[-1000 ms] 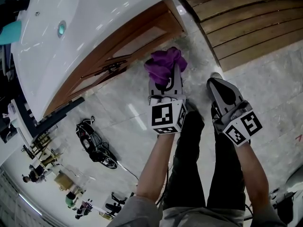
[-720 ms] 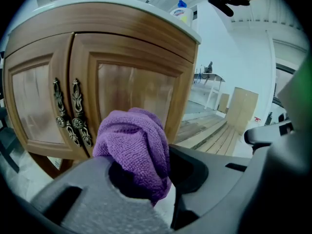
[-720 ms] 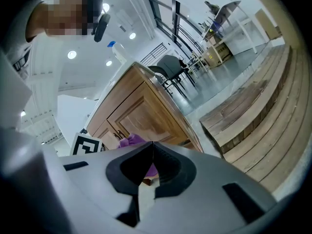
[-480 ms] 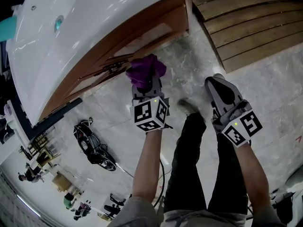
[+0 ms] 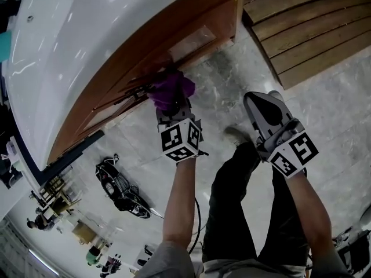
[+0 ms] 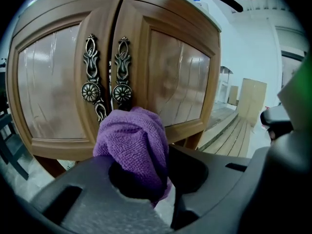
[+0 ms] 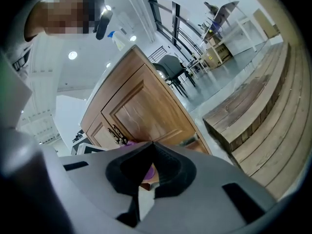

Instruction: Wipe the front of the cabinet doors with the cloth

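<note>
Black trousers [image 5: 237,213] and grey sleeves [image 5: 165,264] are worn. The left claw [image 5: 172,106] and right claw [image 5: 266,100] are grey, fitted with black-and-white marker cubes [image 5: 179,141].

my left gripper [image 5: 170,102] reaches to the cabinet [image 5: 174,36], jaws clamped on the cloth [image 5: 171,88]; my right gripper [image 5: 264,101] sits back from it, jaws together.

There are two cabinet doors [image 6: 48,87] [image 6: 178,77], two ornate handles [image 6: 91,79] [image 6: 122,77], one purple cloth [image 6: 134,140], and two grippers [image 5: 171,101] [image 5: 261,103].
</note>
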`<act>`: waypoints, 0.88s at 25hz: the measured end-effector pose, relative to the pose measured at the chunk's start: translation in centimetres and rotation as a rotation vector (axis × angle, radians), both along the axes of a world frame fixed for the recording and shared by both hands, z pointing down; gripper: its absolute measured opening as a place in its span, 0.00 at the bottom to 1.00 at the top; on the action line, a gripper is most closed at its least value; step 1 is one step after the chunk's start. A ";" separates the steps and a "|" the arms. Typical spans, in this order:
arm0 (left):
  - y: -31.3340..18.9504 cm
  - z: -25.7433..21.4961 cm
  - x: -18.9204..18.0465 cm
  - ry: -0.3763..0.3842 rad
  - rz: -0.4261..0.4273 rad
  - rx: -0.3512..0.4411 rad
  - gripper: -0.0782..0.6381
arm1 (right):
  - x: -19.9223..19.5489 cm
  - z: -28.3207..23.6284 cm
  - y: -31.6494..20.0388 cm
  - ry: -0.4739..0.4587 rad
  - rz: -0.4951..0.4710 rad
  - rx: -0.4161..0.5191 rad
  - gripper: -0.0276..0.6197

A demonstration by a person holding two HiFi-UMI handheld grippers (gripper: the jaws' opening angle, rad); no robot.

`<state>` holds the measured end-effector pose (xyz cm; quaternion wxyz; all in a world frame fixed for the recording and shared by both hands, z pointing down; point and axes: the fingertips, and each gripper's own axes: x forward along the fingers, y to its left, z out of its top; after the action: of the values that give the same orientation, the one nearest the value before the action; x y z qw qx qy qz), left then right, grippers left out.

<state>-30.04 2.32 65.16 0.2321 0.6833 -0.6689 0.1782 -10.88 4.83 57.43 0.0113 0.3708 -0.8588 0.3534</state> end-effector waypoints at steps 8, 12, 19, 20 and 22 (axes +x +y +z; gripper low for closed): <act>-0.6 1.0 -1.7 -0.047 0.005 0.027 0.21 | -2.2 1.5 0.1 -0.006 -0.011 0.008 0.06; -1.1 1.3 -2.0 -0.084 0.018 0.036 0.21 | -2.6 2.0 0.0 -0.009 -0.010 0.012 0.06; -1.4 2.1 -2.4 -0.137 0.030 0.057 0.21 | -2.7 2.8 -0.8 -0.017 -0.005 0.029 0.06; -1.4 2.1 -2.4 -0.138 0.032 0.059 0.21 | -2.6 2.8 -1.0 -0.019 -0.002 0.030 0.06; -1.5 2.2 -2.3 -0.135 0.031 0.060 0.21 | -2.6 2.9 -1.3 -0.023 0.002 0.034 0.06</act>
<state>-32.32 0.79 67.32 0.1632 0.6866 -0.6775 0.2072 -13.47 3.56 60.29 -0.0052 0.3676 -0.8643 0.3432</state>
